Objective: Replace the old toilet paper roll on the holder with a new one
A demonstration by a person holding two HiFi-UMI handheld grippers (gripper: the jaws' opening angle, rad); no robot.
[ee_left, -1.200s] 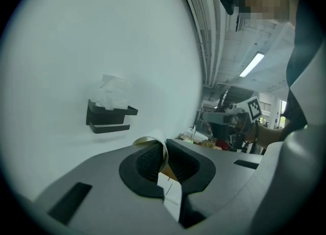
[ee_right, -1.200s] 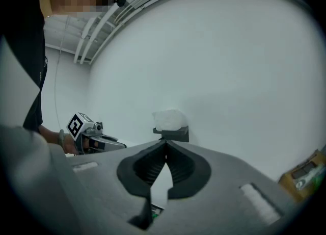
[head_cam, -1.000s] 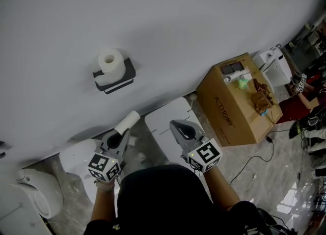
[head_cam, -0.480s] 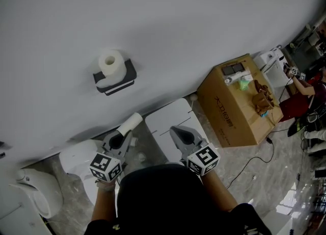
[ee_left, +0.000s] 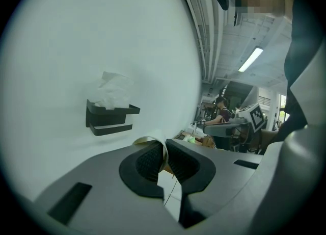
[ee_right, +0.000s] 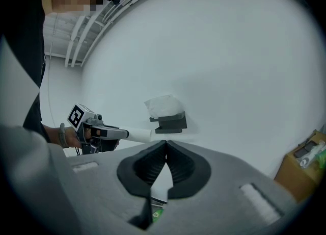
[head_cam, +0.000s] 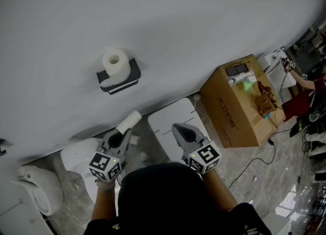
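Cardboard tube, light and easily crushed, is pinched by its rim in the left gripper and sticks out toward the white wall. Right gripper has its jaws pressed together, empty. White paper roll sits on the black holder, well apart from both grippers. It looks soft and light, best gripped gently across its sides.
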